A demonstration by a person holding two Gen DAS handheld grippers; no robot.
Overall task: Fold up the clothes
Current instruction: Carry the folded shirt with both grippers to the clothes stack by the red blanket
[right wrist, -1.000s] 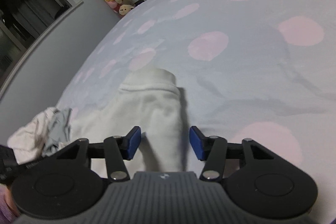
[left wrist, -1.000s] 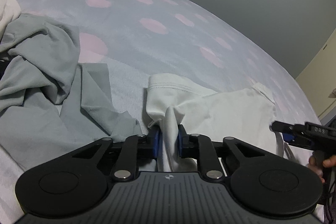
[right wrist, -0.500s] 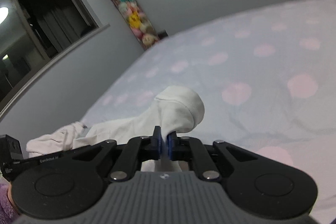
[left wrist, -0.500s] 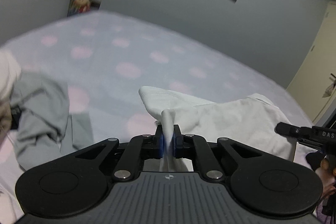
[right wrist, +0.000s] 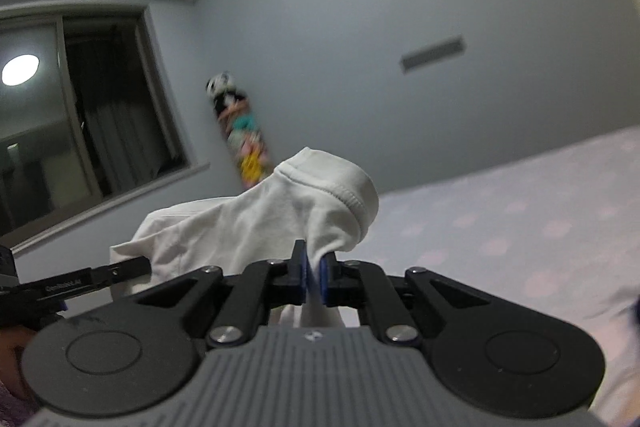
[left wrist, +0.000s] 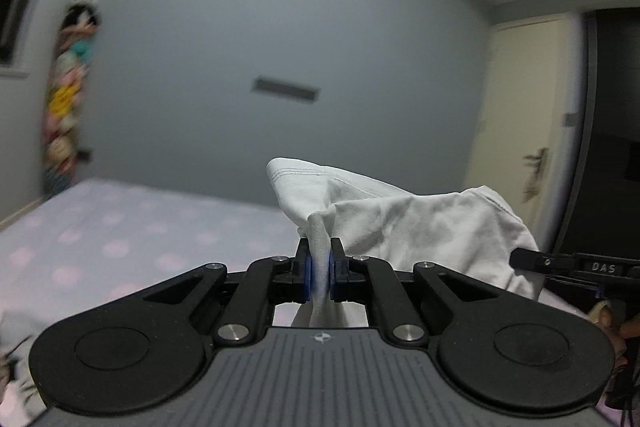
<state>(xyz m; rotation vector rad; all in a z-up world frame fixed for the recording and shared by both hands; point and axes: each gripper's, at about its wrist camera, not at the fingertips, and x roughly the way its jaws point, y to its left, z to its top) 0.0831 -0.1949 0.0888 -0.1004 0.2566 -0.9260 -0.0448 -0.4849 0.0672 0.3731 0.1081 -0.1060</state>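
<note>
Left wrist view: the left claw is clamped on a pinched fold of the white cotton garment, and its blue pads press the cloth from both sides. The garment is in the air, in front of the bed with the pale lilac cover and pink dots. Its stitched hem edge stands up above the pads and the cloth spreads to the right, toward the black body of the other tool. Beyond the cloth there is a grey-blue wall, and a cream door at the right.

Right wrist view: the right claw is closed tight on another fold of the same garment, whose rounded hemmed edge curls over above the pads. The cloth stretches left toward the left tool. The bed lies open to the right, below the garment. A dark window is at the left, and a blurred column of soft toys stands by the wall.
</note>
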